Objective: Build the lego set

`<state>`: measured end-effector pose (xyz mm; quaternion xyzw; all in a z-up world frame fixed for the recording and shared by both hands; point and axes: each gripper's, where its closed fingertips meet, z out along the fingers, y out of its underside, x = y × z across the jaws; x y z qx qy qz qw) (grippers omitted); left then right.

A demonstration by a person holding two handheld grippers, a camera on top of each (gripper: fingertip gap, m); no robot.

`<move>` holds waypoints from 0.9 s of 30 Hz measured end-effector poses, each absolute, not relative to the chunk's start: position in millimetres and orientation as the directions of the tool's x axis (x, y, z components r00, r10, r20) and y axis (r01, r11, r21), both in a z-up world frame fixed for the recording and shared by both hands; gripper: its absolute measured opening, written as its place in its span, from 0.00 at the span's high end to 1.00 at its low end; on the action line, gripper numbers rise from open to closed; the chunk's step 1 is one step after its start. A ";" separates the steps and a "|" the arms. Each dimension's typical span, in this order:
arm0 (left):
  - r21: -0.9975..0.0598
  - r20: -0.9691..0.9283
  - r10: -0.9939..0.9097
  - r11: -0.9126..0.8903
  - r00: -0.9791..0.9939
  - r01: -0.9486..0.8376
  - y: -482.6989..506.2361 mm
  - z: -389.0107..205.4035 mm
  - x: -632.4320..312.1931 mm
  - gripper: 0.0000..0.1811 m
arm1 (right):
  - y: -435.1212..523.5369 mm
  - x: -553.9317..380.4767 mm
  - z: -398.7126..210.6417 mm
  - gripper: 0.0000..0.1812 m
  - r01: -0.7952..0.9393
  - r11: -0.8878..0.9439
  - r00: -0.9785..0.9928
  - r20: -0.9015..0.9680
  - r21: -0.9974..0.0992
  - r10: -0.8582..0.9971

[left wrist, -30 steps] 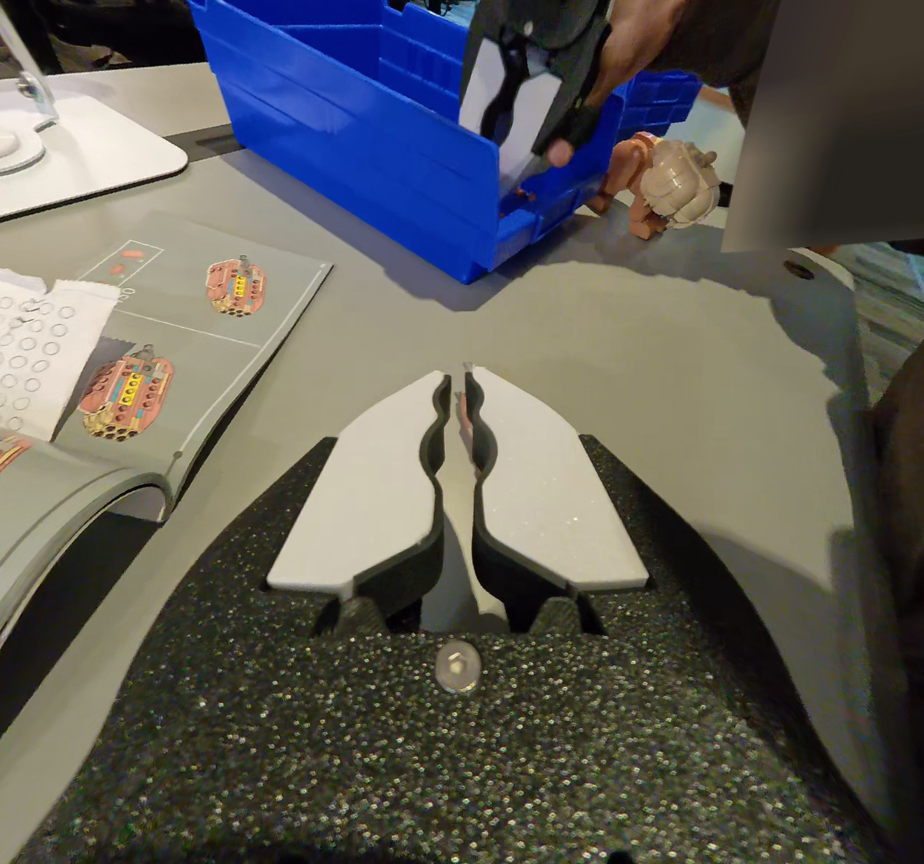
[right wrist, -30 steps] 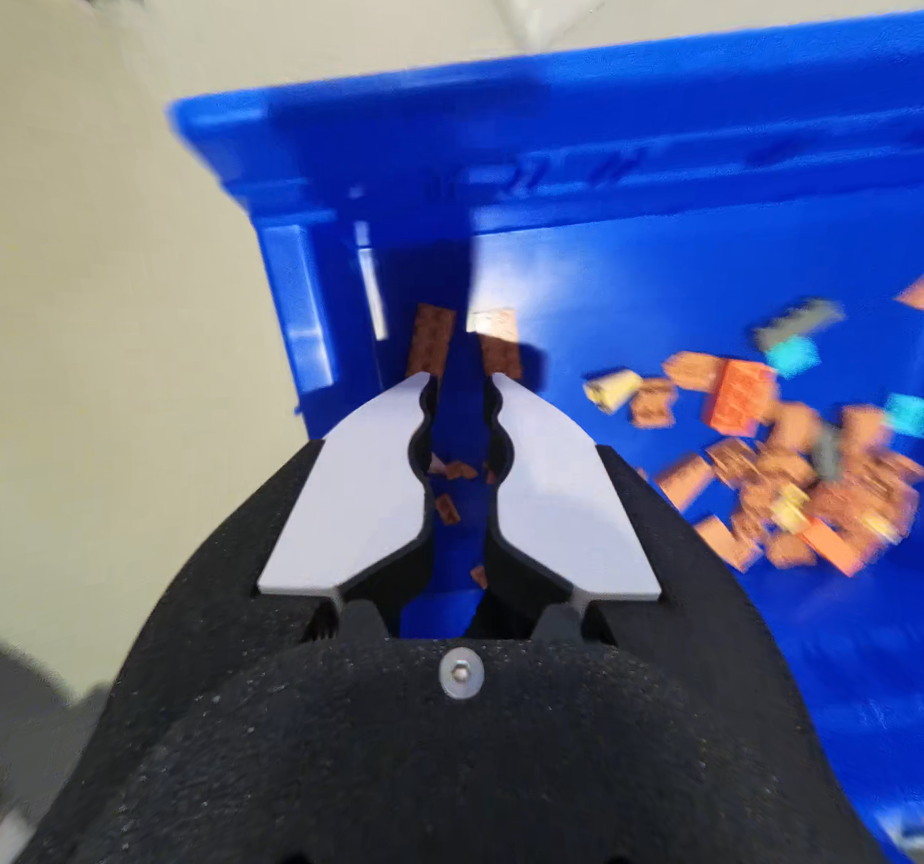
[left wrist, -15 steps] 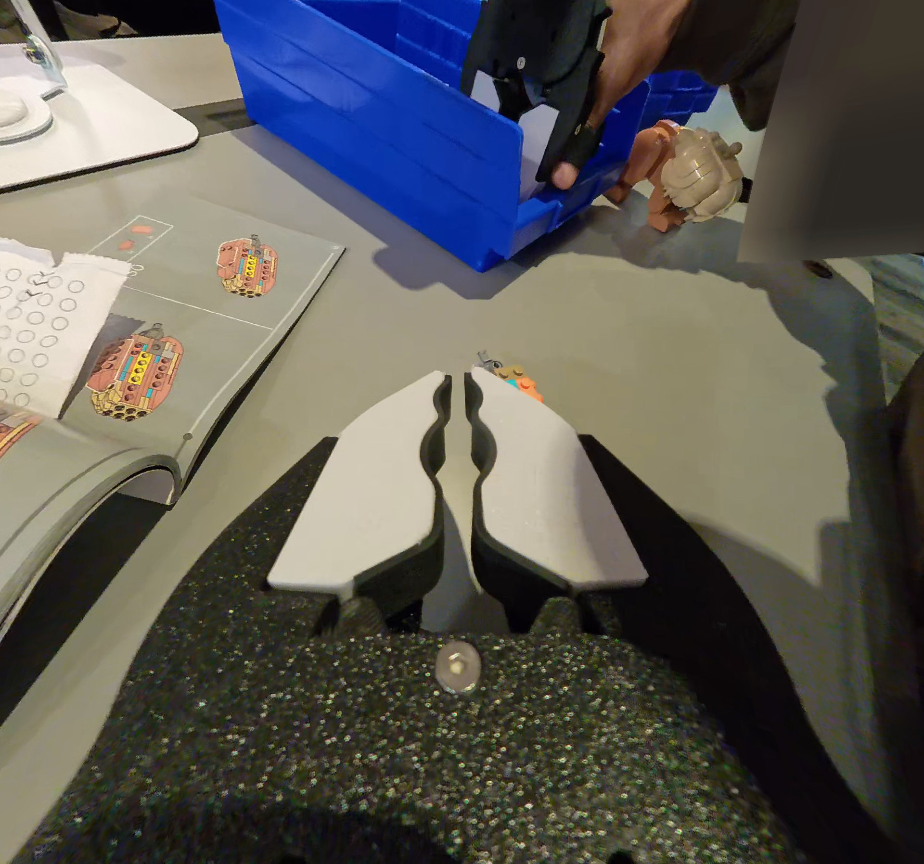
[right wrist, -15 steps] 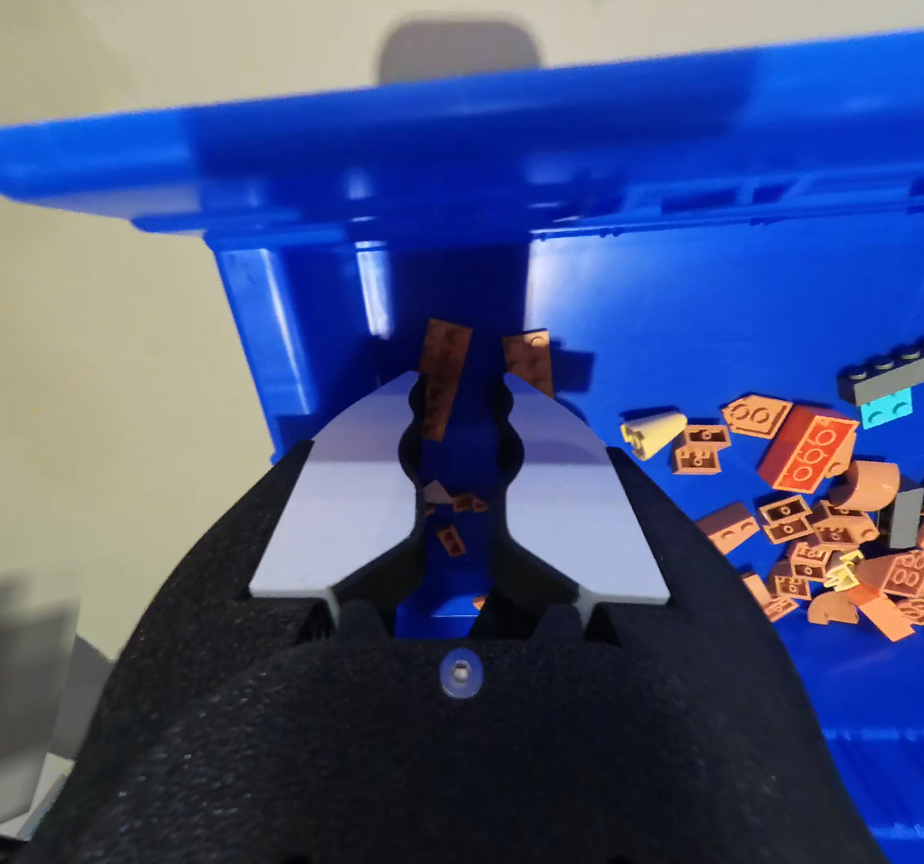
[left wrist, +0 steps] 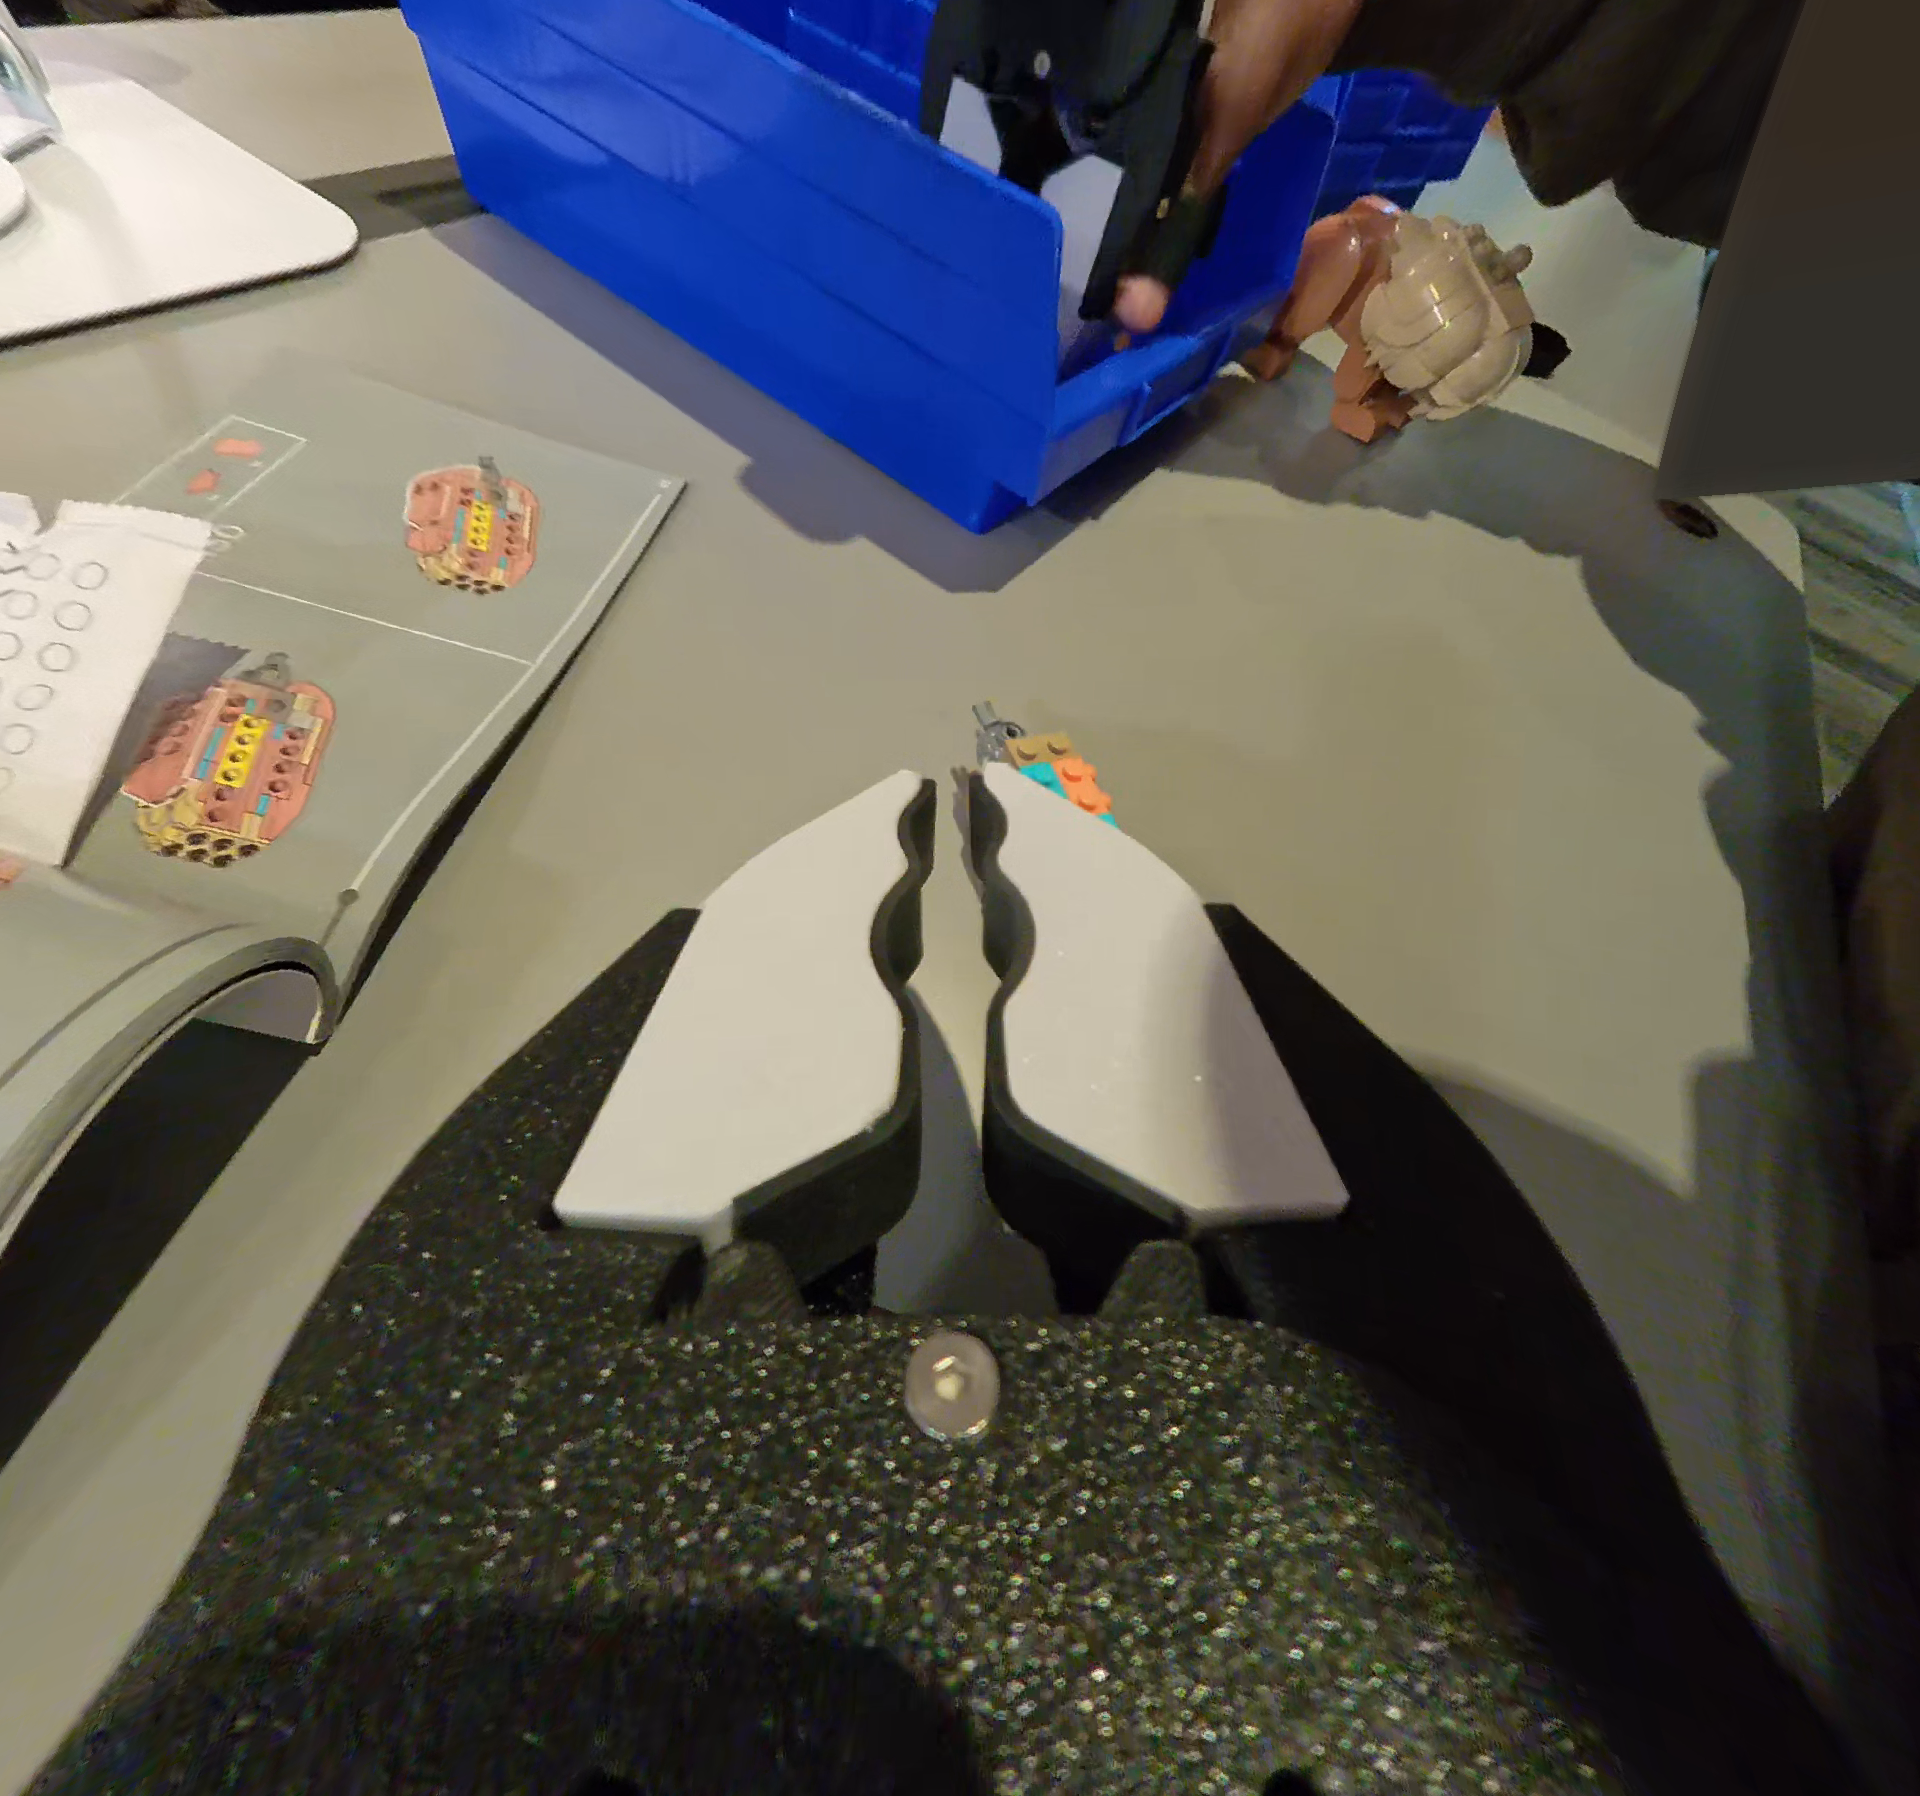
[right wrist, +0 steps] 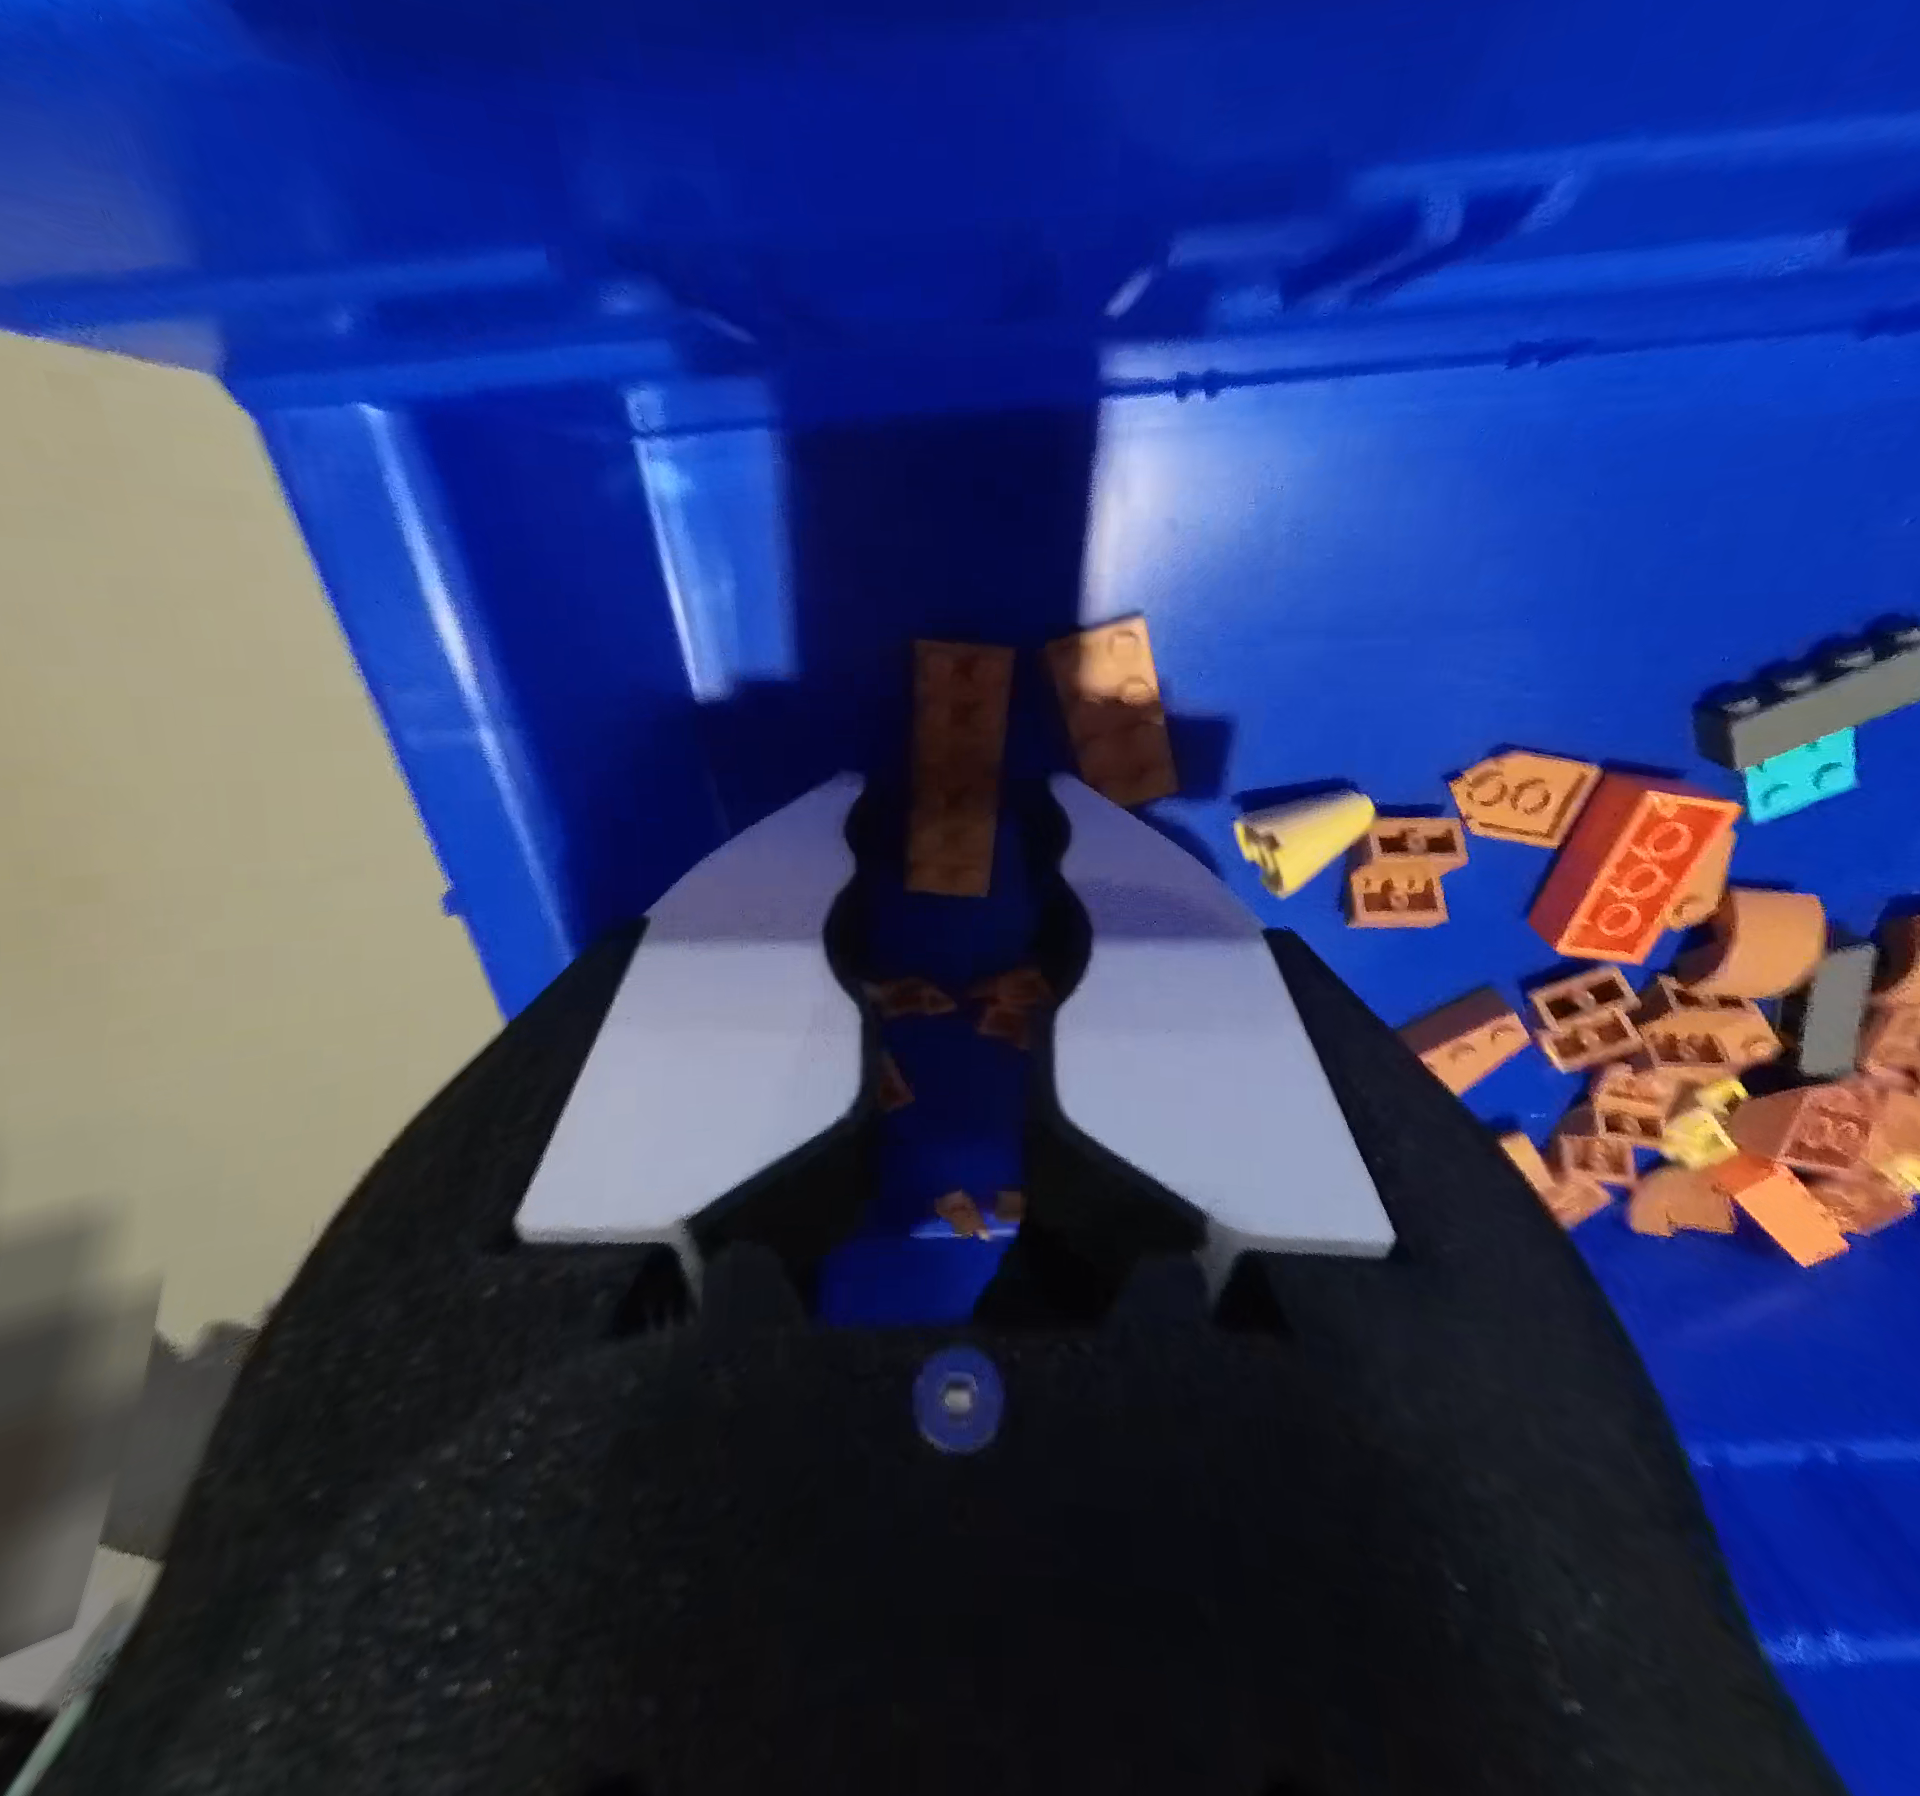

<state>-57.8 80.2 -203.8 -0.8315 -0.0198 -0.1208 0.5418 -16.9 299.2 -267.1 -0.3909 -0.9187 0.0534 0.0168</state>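
Inside a blue bin (right wrist: 1455,520), the right tongs (right wrist: 956,801) point down with their jaws apart, holding nothing, straddling a long brown plate (right wrist: 954,770) that lies flat on the bin floor near a corner. A second brown plate (right wrist: 1110,712) lies just beside it, and a loose heap of small bricks (right wrist: 1662,1050) spreads off to the right. The long plate is light, rigid, smooth plastic and likely slippery; the best hold seems to be across its two long edges near the middle. Because it lies so flat, the tips must reach the floor, and the bin wall close behind may crowd them. Blur makes it hard to tell whether the tips touch the plate. On the grey counter (left wrist: 1299,707), the left tongs (left wrist: 953,782) rest nearly closed and empty, with a small part-built model (left wrist: 1055,759) of tan, teal and orange just beyond the right fingertip. An open instruction booklet (left wrist: 343,666) lies to the left, and a finished brown figure (left wrist: 1423,323) stands beside the bin.
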 end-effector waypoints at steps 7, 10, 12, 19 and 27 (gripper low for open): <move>-0.864 0.218 -0.102 -0.483 0.970 0.143 69.0 -212.4 -47.8 0.77 | 297.6 -17.5 -264.9 0.91 0.727 0.679 -0.683 -0.009 -0.106 0.730; -0.858 0.198 -0.049 -0.491 0.979 0.149 61.8 -212.3 -45.7 0.70 | 298.7 -18.9 -264.4 0.91 0.738 0.666 -0.671 -0.012 -0.107 0.742; -0.855 0.209 -0.050 -0.495 0.977 0.158 60.6 -214.4 -34.2 0.69 | 298.7 -18.6 -263.8 0.91 0.738 0.665 -0.671 -0.015 -0.117 0.742; -0.768 0.080 -0.012 -0.638 0.997 0.054 62.8 -251.1 -15.0 0.74 | 307.6 -21.0 -262.7 0.91 0.735 0.665 -0.670 0.009 -0.130 0.742; -0.760 0.007 -0.023 -0.650 1.000 -0.010 71.9 -254.4 -24.4 0.88 | 316.1 -24.9 -217.3 0.91 0.716 0.666 -0.652 0.140 -0.210 0.745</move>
